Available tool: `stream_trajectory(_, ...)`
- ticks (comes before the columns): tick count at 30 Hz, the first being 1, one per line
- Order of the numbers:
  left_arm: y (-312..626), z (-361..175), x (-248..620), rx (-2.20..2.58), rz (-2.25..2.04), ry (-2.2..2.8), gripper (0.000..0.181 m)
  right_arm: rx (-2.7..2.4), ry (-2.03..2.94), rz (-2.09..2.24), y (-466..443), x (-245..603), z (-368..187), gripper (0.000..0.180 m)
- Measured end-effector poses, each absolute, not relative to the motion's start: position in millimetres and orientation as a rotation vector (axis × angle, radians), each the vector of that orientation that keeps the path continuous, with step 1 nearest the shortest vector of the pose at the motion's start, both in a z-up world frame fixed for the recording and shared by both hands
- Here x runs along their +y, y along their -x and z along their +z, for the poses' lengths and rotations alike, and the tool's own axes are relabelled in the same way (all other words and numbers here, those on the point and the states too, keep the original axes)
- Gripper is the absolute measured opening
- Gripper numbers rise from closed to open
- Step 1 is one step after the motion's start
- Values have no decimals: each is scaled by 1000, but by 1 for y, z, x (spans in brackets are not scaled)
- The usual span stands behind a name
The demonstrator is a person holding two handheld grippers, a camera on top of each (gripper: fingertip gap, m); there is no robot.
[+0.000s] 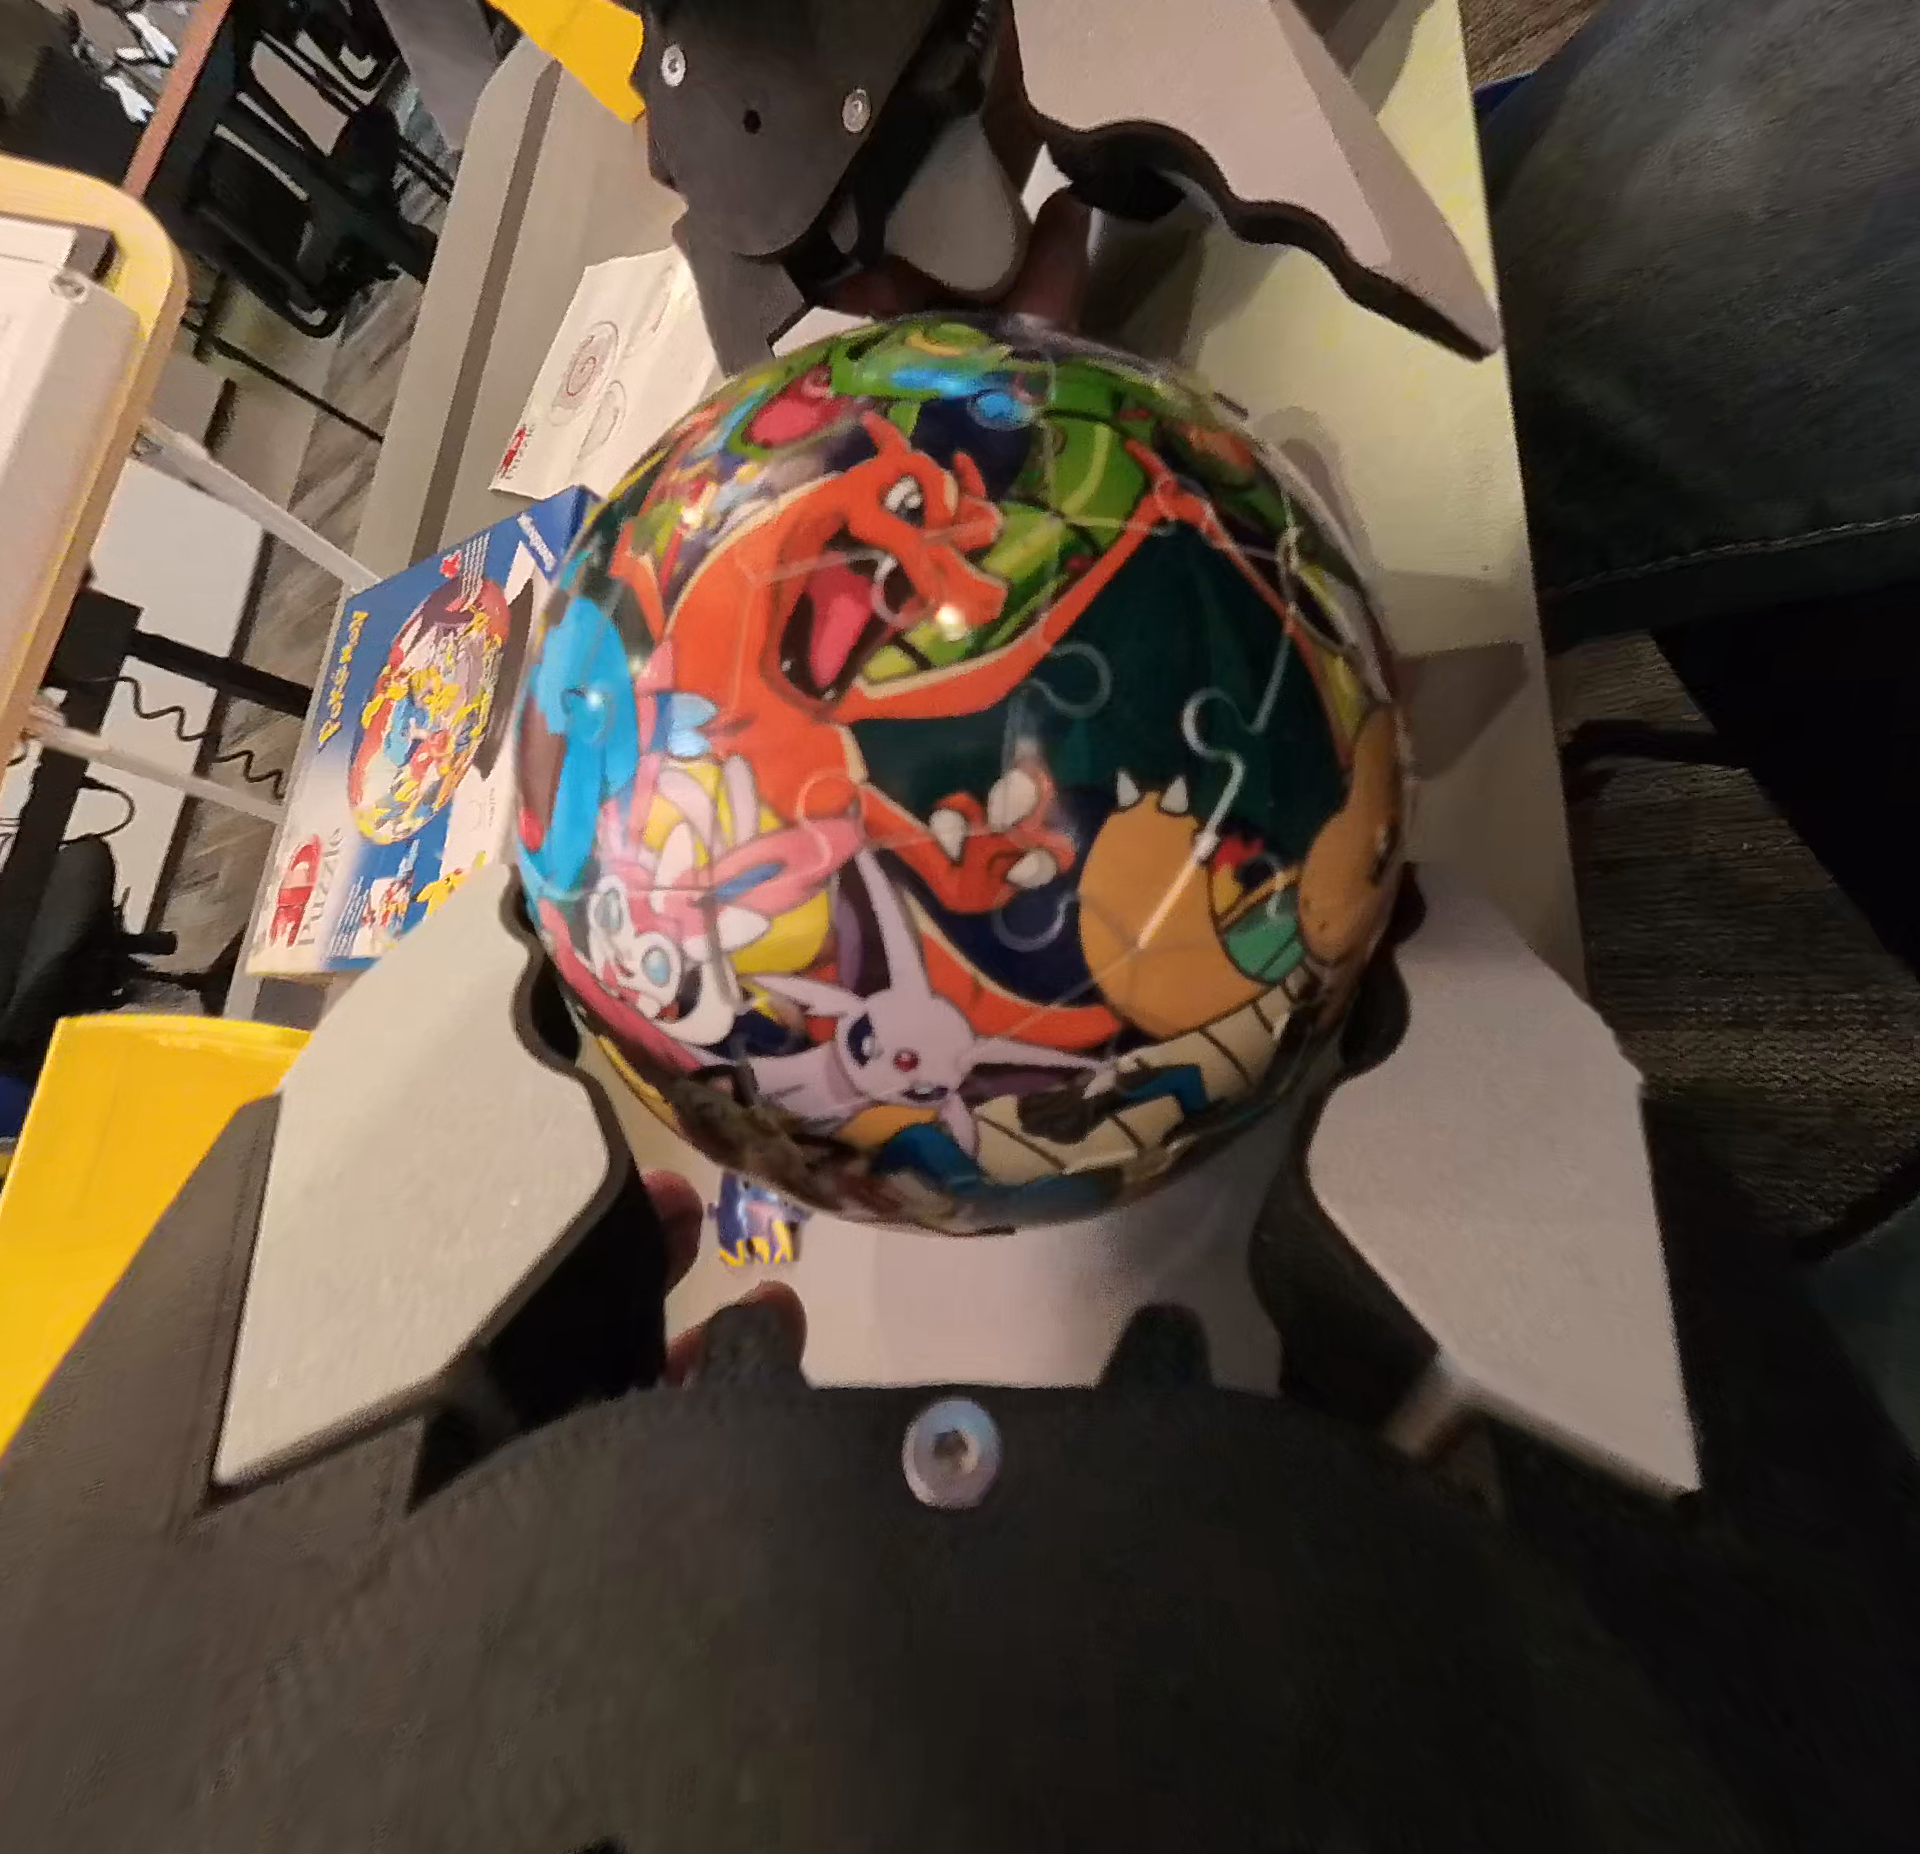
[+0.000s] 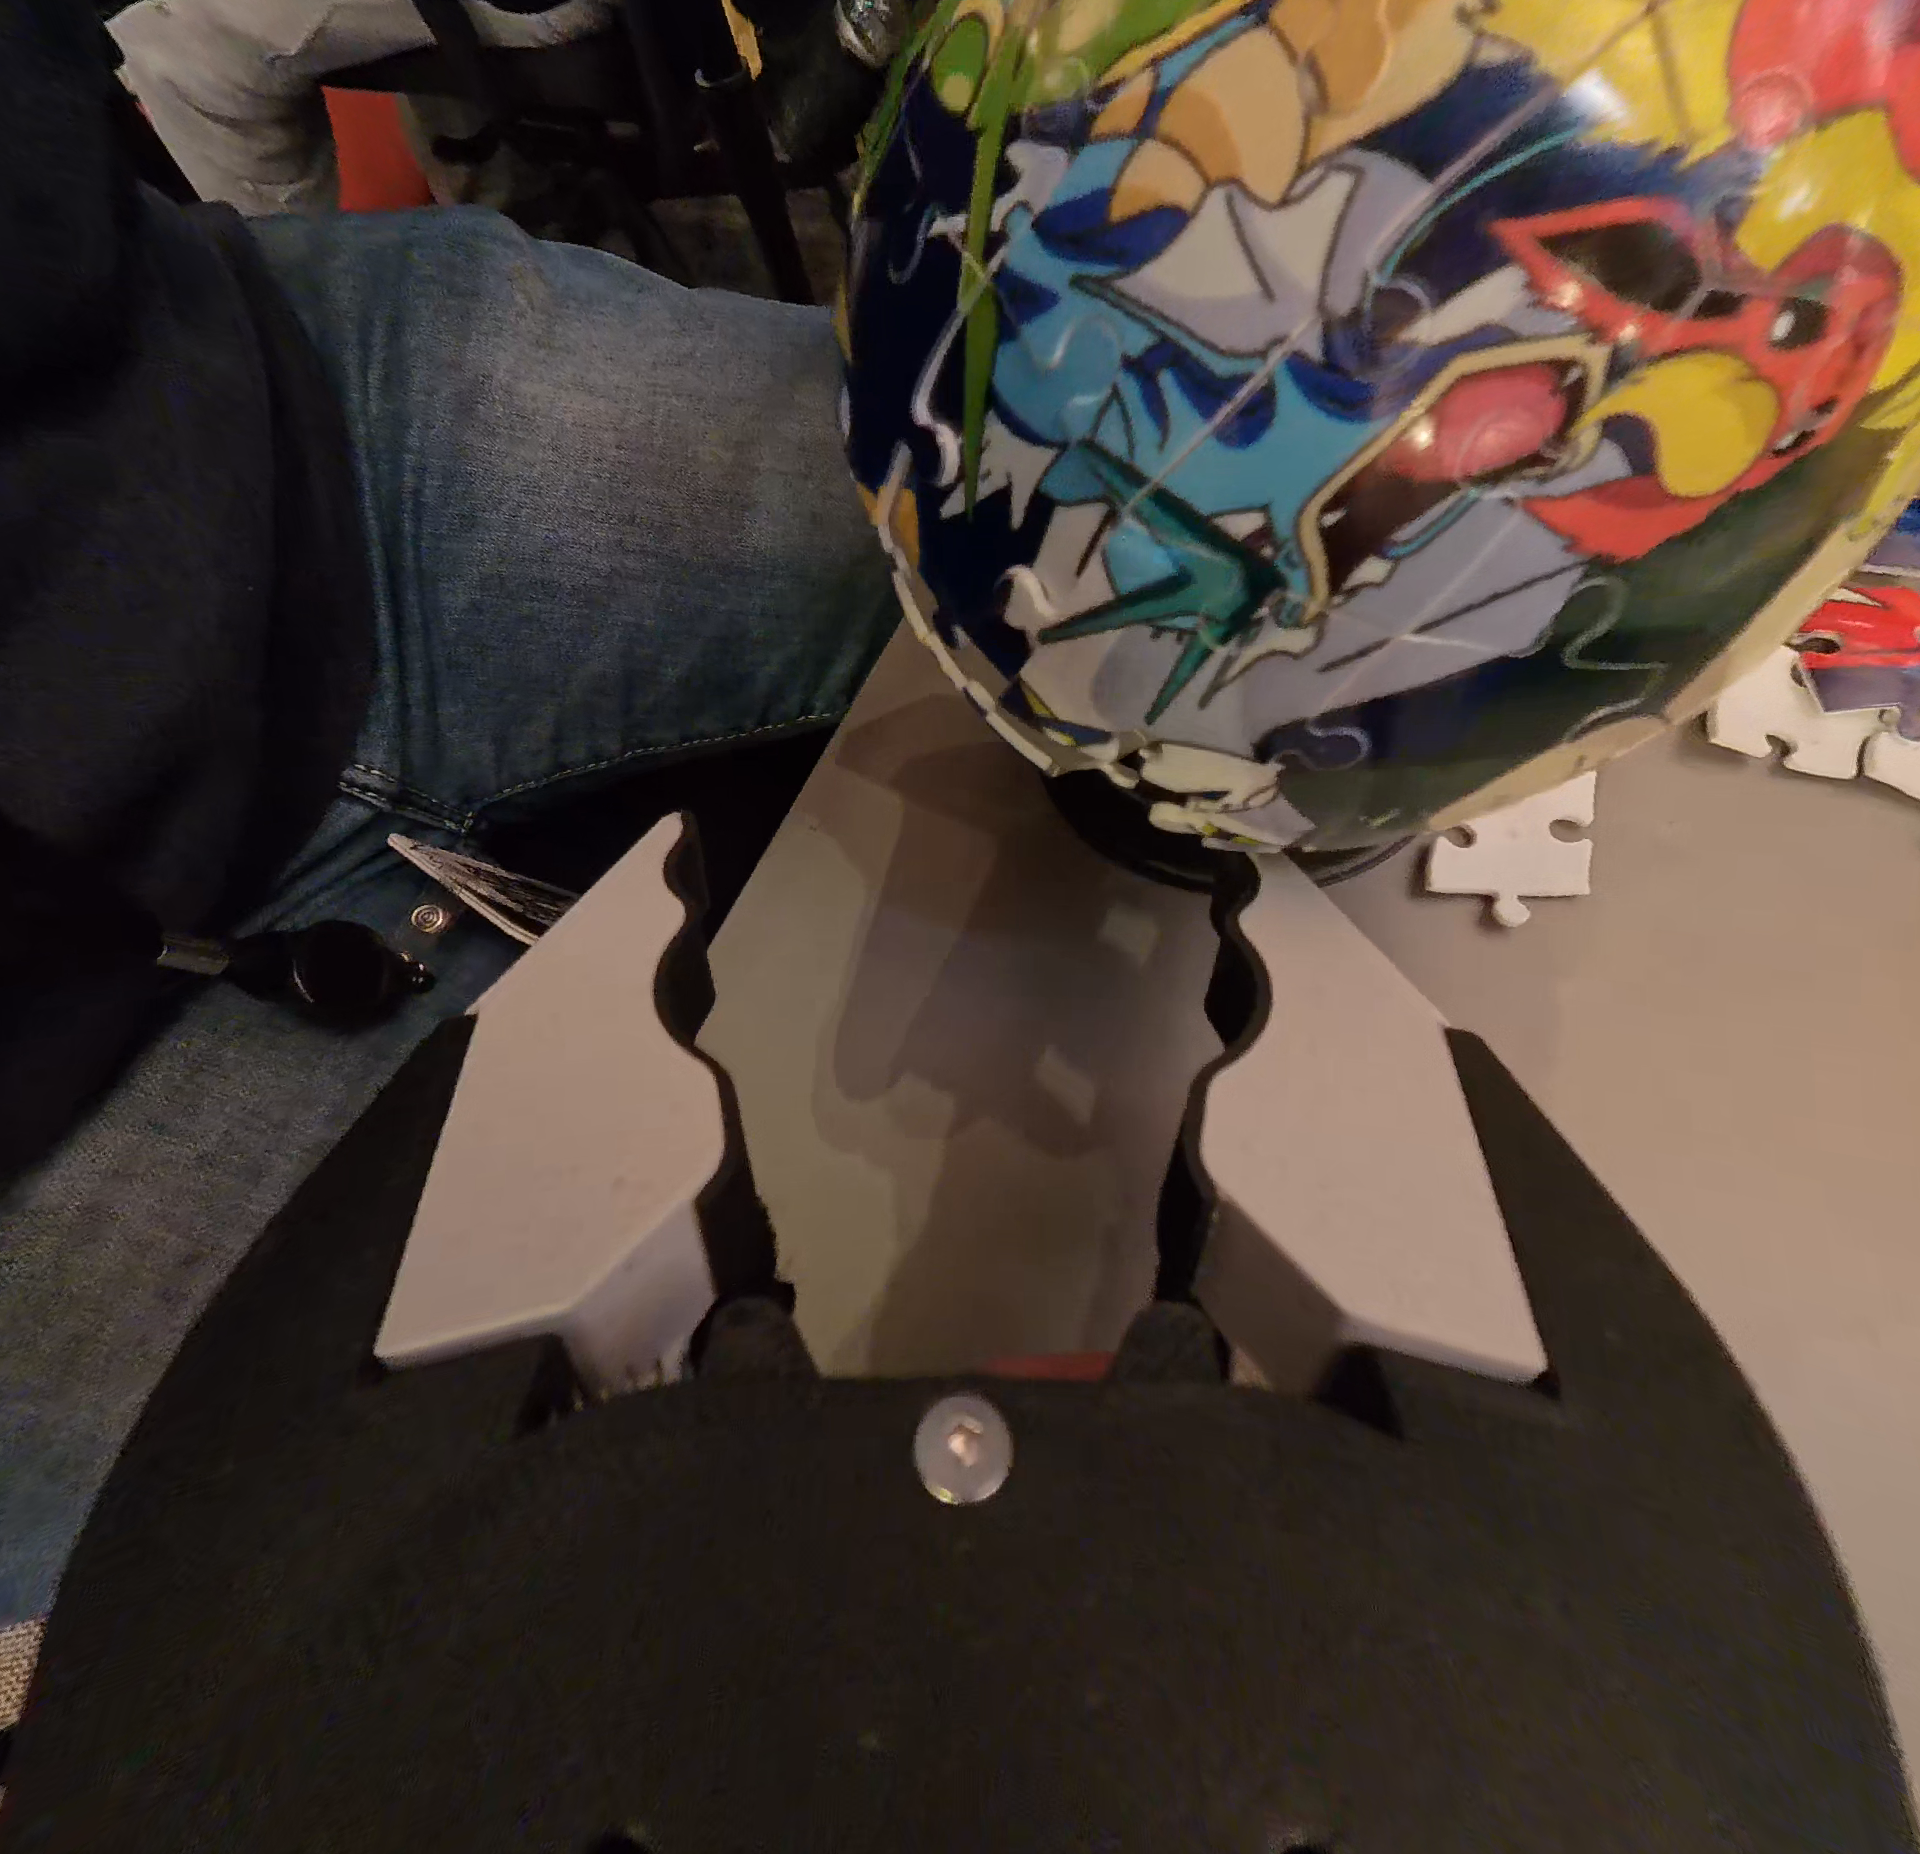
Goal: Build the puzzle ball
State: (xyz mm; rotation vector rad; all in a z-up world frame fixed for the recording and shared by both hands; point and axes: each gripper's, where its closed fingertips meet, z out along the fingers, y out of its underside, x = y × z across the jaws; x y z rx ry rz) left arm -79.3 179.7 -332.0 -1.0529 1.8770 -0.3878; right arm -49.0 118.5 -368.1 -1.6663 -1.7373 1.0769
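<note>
puzzle ball blocks ahead, loose pieces (right)

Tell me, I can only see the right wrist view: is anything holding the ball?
Observer: Yes. The left gripper is shut on the ball, with one finger on each side.
Operator: Is the box the puzzle came in anywhere?
Observer: A blue box lies flat, to the left of the ball in the left wrist view.
Operator: Any pieces I'm missing?
Observer: One small loose piece lies on the table, just below the ball in that view.
</note>
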Motion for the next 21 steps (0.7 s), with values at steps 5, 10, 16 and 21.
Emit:
stream_trajectory(5,79,-331,178,1847,-365,1099,143,-1746,1661,1085,49,121,-368,96)
stream_trajectory(10,77,-331,176,1810,-381,1138,143,-1753,1658,1081,48,121,-368,95)
stream_trajectory(16,79,-332,178,1820,-330,1138,143,-1752,1663,1088,48,121,-368,98)
stream_trajectory(21,79,-332,180,1808,-291,1128,143,-1747,1657,1100,47,122,-367,101)
